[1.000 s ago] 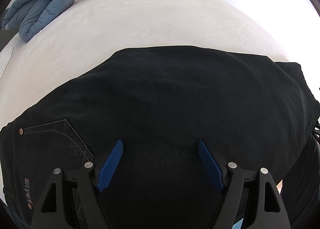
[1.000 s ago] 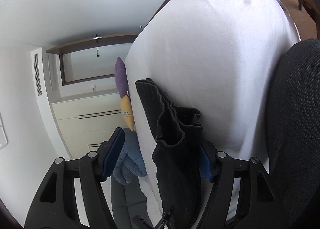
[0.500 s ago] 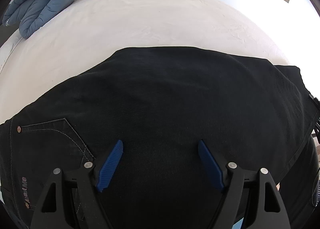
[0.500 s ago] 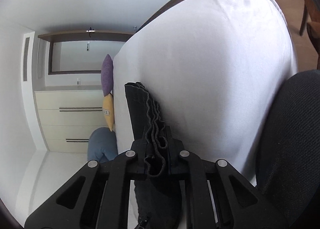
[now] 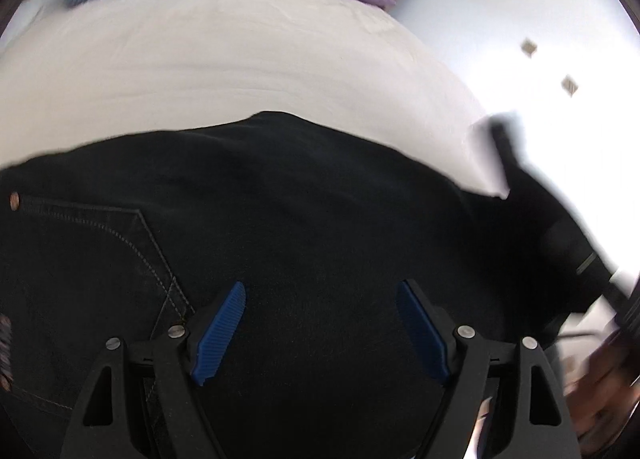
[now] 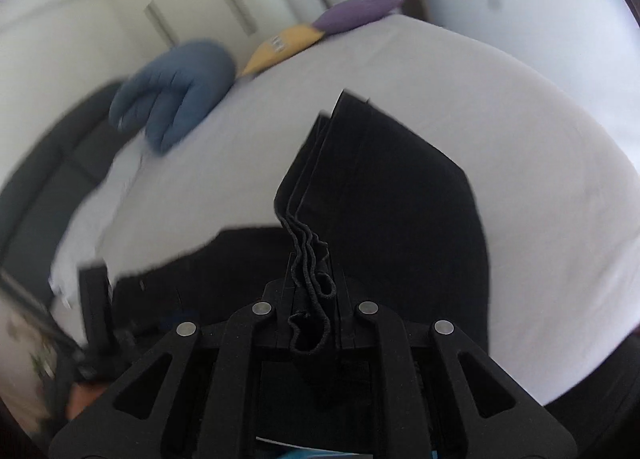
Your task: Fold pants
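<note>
Black pants (image 5: pixel 300 211) lie spread across the white bed (image 5: pixel 240 59), a stitched back pocket at the left. My left gripper (image 5: pixel 320 287) hovers just over them with its jaws opening; the blue pads (image 5: pixel 220 331) stand wide apart and pinch nothing. My right gripper (image 6: pixel 312 283) is shut on the bunched, layered end of the pants (image 6: pixel 392 199) and holds that end lifted above the bed. From the left wrist view the right gripper (image 5: pixel 560 243) is a dark blur at the right edge with cloth trailing from it.
A folded blue duvet (image 6: pixel 180 91), a yellow pillow (image 6: pixel 280 47) and a purple pillow (image 6: pixel 356 17) lie at the head of the bed (image 6: pixel 520 139). White wardrobes stand behind. A hand (image 5: pixel 600 399) shows at the lower right. The blurred left gripper (image 6: pixel 96 299) sits low left.
The right gripper shut on the pants' end, rolled upright, then swung up and over the bed carrying it. The left gripper shifted and rolled a little above the pants.
</note>
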Tool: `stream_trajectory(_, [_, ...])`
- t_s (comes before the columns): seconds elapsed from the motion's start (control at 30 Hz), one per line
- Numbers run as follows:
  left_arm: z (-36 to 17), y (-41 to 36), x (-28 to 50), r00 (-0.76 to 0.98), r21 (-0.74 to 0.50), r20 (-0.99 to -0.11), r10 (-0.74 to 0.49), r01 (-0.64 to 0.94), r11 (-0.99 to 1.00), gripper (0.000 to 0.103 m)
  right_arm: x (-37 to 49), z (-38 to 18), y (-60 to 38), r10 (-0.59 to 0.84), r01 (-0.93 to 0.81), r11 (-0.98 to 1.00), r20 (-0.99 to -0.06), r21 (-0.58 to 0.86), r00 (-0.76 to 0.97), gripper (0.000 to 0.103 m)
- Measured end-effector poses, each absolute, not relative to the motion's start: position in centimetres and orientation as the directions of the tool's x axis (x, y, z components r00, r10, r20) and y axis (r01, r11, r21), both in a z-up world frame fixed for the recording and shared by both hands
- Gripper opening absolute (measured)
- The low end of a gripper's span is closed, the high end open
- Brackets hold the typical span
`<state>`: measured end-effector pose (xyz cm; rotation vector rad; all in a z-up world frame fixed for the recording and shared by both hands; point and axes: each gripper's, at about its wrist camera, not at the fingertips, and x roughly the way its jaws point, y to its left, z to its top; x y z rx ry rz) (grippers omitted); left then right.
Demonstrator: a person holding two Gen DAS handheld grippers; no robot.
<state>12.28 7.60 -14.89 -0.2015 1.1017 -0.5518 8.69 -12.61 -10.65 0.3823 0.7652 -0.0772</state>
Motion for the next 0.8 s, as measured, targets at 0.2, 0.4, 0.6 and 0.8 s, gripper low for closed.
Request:
stream_trajectory(0.2, [-15.1, 9.5, 13.2, 0.276, -0.64, -0.683, -0.677, 0.22, 0.736, 0.095, 12.2, -17.9, -5.0, 0.056, 0.094, 0.987, -0.814, 0.134, 0.579, 0.01])
stream_trajectory(0.4, [-15.1, 7.2, 15.1, 0.223, -0.731, -0.622, -0.751, 0.179, 0.659, 0.101, 10.5, -16.7, -4.9, 0.015, 0.089, 0.992, -0.785, 0.09, 0.619, 0.01])
stream_trajectory(0.6, [-16.3, 3.2, 16.5, 0.11, -0.68, -0.689, -0.717, 0.245, 0.691, 0.095, 8.1, -14.3, -1.2, -0.006, 0.016, 1.0, -0.744, 0.006, 0.669, 0.01])
stream_trajectory(0.8, [-15.6, 3.0, 17.2, 0.063, -0.661, -0.701, -0.71, 0.317, 0.68, 0.01, 6.3, -13.7, 0.7, 0.022, -0.052, 0.999, -0.739, -0.017, 0.674, 0.01])
